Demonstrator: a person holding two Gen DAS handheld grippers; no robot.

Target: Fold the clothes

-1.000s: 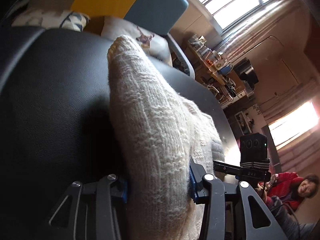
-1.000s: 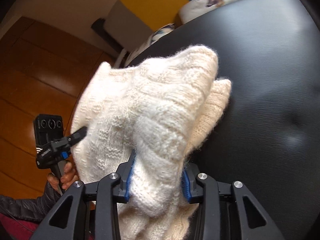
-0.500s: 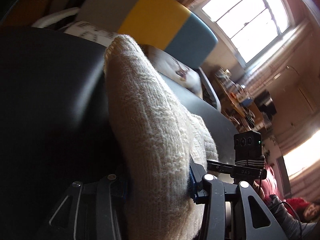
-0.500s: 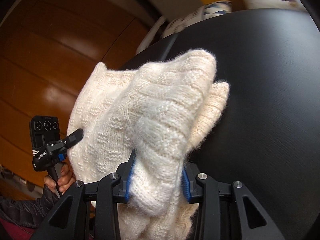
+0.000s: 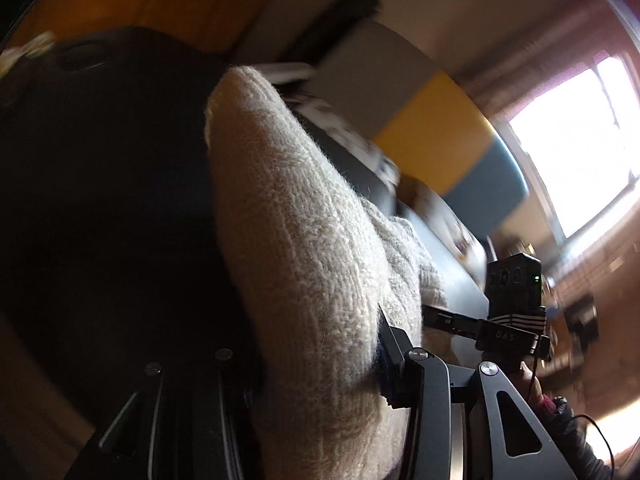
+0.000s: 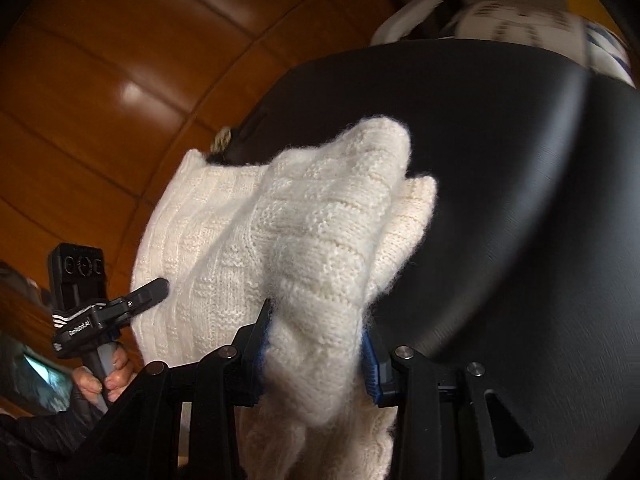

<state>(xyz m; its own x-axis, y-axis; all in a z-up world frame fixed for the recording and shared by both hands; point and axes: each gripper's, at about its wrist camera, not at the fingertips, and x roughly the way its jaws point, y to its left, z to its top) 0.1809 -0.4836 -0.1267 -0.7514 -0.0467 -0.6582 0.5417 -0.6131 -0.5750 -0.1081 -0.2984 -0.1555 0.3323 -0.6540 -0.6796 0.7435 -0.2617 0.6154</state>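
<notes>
1. Right, both tongs are clamped on the same cream knitted sweater (image 6: 288,248); the left tongs (image 5: 320,364) grip a thick folded bunch, the right tongs (image 6: 316,360) pinch another bunch between the blue pads (image 6: 370,368).
2. Jaws on each side sit about half closed, with wool filling the gap. No slack shows at either pinch.
3. Step in hand, as I read it: I'm carrying the gathered sweater across the black cushioned seat (image 6: 520,200) to lay it down for a fold.
4. To do it well I'd keep both grips firm and level with each other, so the knit between them doesn't twist or sag.
5. I'd lower the free end first, near the seat's far edge, then draw back to lay the rest flat.
6. Blur in the background suggests a fast swing; I'd slow before letting go, since fuzzy knit snags on pads.
7. Sweater versus tongs: in the left wrist view it rises from between the jaws and points up and away over the seat, its tip hanging free.
8. In the right wrist view it fans out ahead of the jaws, its left part past the seat's left edge over the wooden floor (image 6: 120,80).
9. The left tongs also show at the left of that view, touching the sweater's left side, held by a hand (image 6: 104,376).
10. Whether the sweater touches the seat I cannot tell.
</notes>
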